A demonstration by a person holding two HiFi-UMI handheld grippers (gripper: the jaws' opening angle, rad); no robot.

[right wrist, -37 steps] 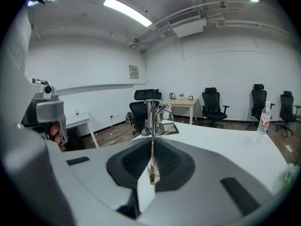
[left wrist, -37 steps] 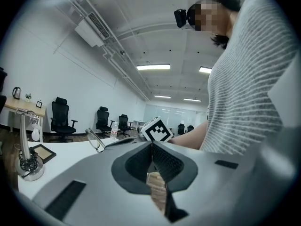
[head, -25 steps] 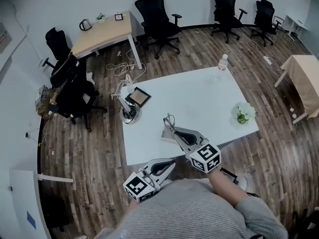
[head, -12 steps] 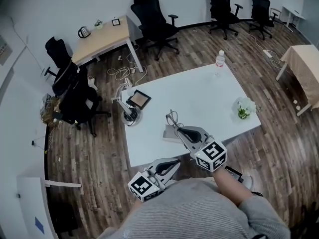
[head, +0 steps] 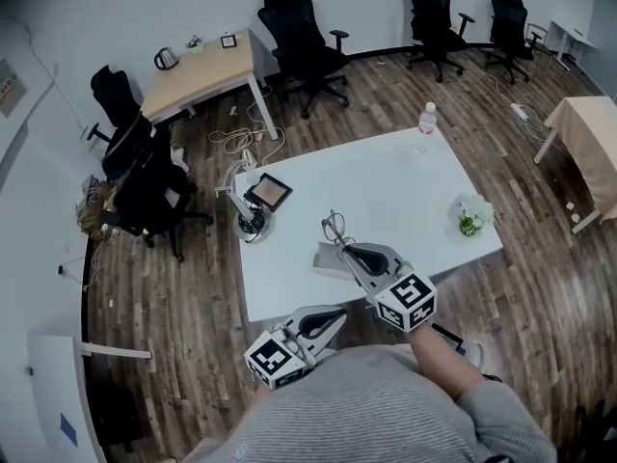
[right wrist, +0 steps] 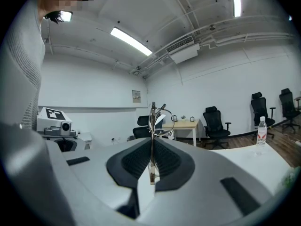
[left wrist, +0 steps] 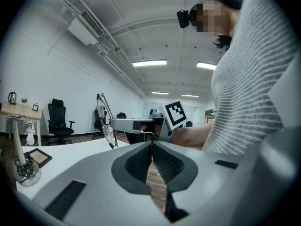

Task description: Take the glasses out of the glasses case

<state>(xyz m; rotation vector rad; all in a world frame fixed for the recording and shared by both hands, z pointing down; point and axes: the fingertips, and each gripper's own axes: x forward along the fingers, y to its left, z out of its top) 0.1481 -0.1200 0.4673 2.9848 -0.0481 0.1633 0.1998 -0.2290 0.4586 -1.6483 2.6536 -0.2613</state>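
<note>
Right gripper [head: 339, 245]: the fingers [right wrist: 133, 160] are pressed together on a thin metal part of the glasses [right wrist: 155, 114]. Which part of the frame is pinched cannot be told.
Glasses: they are held in the air just over the glasses case [head: 323, 259] and appear clear of it. The lenses stand beyond the fingertips.
Glasses case: it is laid on the near part of the worktop [head: 405, 186] and partly covered by the right gripper. Whether it is open cannot be made out.
Left gripper [head: 335, 315]: the fingers [left wrist: 135, 160] are closed against each other with nothing between them. It is held low by the person's body, at the worktop's near edge and apart from the case.
Stage: the glasses are judged to be out of the case, so only the setting down seems to be left.
Risk, slip: only a narrow strip is gripped, so the frame could be swung round or dropped if the gripper is tilted or jolted.
Risk, bending: the thin metal could be bent if it is squeezed harder or pressed against the worktop.
Risk, case: the case is not steadied by the left gripper, so it could be knocked toward the near edge if the right gripper is lowered over it.
Risk, landing: the lenses could be scratched if the glasses are put down lens-first.
Surroundings: a water bottle [head: 428, 119] and a small plant [head: 470, 217] are well apart and unlikely to be disturbed.
</note>
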